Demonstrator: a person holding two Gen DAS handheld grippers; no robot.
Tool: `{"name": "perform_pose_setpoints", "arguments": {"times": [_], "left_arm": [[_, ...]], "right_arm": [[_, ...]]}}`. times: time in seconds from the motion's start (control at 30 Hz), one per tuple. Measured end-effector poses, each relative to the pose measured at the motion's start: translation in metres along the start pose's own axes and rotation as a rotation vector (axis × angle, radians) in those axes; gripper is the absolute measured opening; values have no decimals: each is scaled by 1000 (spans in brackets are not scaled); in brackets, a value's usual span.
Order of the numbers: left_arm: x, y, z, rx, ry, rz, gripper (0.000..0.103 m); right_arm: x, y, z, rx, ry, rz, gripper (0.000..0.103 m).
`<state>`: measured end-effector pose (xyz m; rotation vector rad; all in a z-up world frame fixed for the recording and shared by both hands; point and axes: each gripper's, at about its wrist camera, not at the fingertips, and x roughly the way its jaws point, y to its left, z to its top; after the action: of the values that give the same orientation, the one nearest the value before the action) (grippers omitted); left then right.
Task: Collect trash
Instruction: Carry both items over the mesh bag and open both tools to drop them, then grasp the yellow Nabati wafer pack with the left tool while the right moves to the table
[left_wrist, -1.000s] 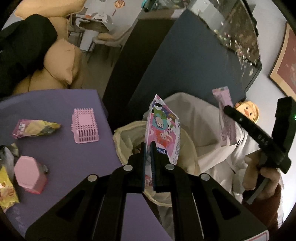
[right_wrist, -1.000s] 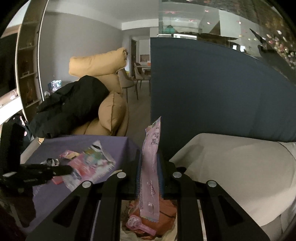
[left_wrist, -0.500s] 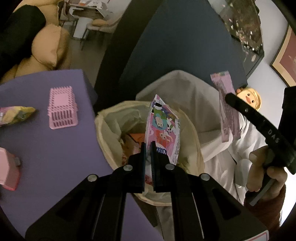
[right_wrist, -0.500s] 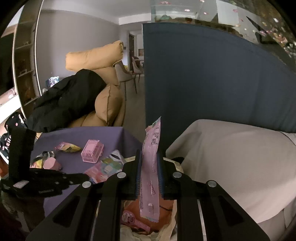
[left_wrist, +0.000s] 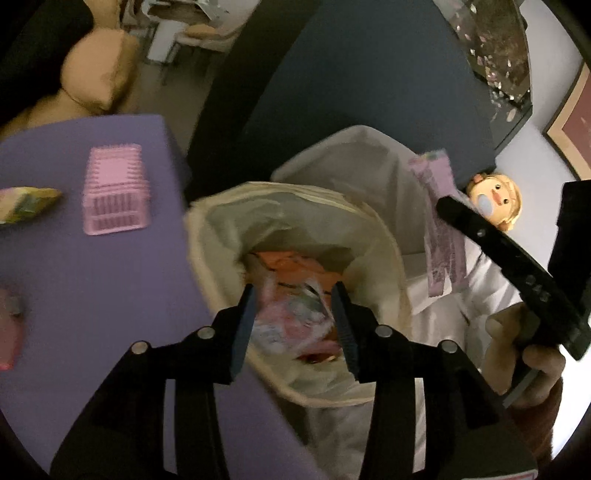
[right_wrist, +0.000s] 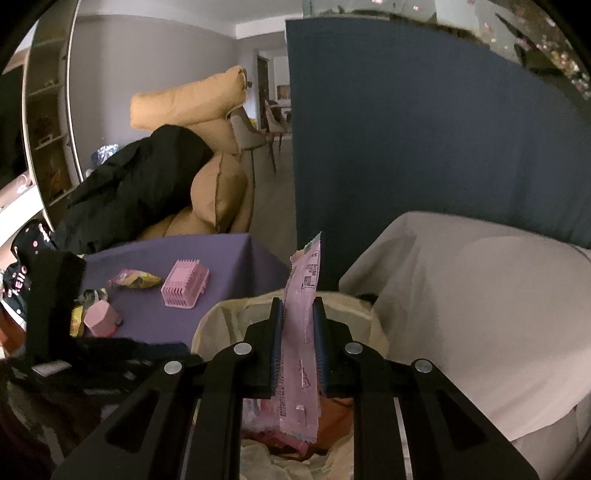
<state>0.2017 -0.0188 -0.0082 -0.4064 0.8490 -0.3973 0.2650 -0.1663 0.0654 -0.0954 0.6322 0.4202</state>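
My left gripper (left_wrist: 293, 291) is open above the cream-lined trash bin (left_wrist: 384, 243). The colourful cartoon wrapper (left_wrist: 291, 317) lies loose in the bin, between and below the fingers, on orange trash. My right gripper (right_wrist: 298, 304) is shut on a long pink wrapper (right_wrist: 301, 343) and holds it upright over the bin's rim (right_wrist: 221, 314). The right gripper with its pink wrapper (left_wrist: 441, 236) shows at the right of the left wrist view.
On the purple table (left_wrist: 92, 277) lie a pink basket (left_wrist: 114, 190), a yellow snack bag (left_wrist: 26, 203) and a pink cup (right_wrist: 101, 319). A white-covered seat (right_wrist: 480, 295), a blue partition (right_wrist: 406, 147) and tan cushions (right_wrist: 218, 192) stand around.
My left gripper moved over the bin, opened and let go of the cartoon wrapper, which dropped into the bin. My right gripper still holds the pink wrapper, now closer over the bin.
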Motion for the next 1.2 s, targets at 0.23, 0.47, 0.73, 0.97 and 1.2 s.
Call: {"name": "perform_pose_setpoints", "arguments": {"times": [0.23, 0.47, 0.73, 0.97, 1.2], "left_arm": [[-58, 32, -30, 8, -76, 146, 46], [-101, 58, -68, 65, -105, 248, 49], [-133, 88, -83, 45, -146, 298, 53], [-159, 124, -87, -33, -179, 354, 53], [-197, 171, -90, -159, -236, 459, 53]], "right_arm": [[30, 10, -22, 27, 72, 20, 16], [61, 14, -42, 67, 144, -6, 16], [84, 20, -58, 110, 222, -61, 36], [77, 31, -58, 90, 218, -100, 44], [65, 69, -50, 48, 194, -45, 44]]}}
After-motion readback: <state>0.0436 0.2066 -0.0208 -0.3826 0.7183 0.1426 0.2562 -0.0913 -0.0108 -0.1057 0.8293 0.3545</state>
